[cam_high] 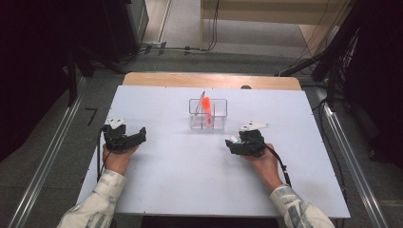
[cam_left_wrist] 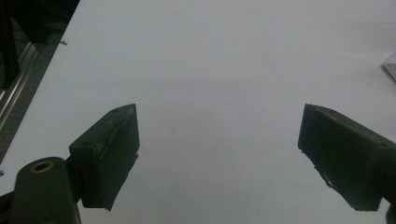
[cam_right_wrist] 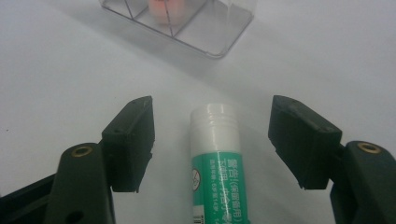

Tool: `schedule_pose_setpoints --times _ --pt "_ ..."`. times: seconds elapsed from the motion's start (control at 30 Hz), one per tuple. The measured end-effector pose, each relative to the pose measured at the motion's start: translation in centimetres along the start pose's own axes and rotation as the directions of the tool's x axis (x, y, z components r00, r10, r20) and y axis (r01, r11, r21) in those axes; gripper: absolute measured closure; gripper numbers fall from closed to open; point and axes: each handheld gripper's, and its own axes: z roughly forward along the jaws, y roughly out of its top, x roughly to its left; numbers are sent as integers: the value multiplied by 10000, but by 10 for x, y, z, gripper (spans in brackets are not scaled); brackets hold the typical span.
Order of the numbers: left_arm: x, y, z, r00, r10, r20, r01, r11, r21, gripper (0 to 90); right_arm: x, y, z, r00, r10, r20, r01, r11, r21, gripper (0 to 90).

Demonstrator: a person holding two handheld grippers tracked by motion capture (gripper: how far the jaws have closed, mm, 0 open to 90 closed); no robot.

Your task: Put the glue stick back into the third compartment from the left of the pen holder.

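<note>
Your right gripper straddles the glue stick, jaws spread and clear of it, its long axis running along them, white cap toward the clear organizer ahead. Your left gripper sits spread wide over bare table, well apart.

You're working at a white tabletop w/ a bare wood strip showing along its far edge. Grey floor is spreading out behind that table, and black cables are running across it just past the far edge. Further back from the table, a light wooden bench is standing w/ cables hanging under it. Metal rails are flanking the table's left & right sides. Dark equipment is crowding both far corners, so the room's edges are sitting in shadow while the table is getting even light.
</note>
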Motion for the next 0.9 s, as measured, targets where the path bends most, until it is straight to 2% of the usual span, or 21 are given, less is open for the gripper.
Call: schedule_pose_setpoints --times 0.6,0.9 --pt "-1 0 1 10000 2 40 -2 10000 15 130 -2 3 9 9999 -29 -109 36 9980 628 477" --pt "0 0 1 10000 -42 45 42 10000 23 130 1 3 10 9994 -268 206 252 9970 735 543"
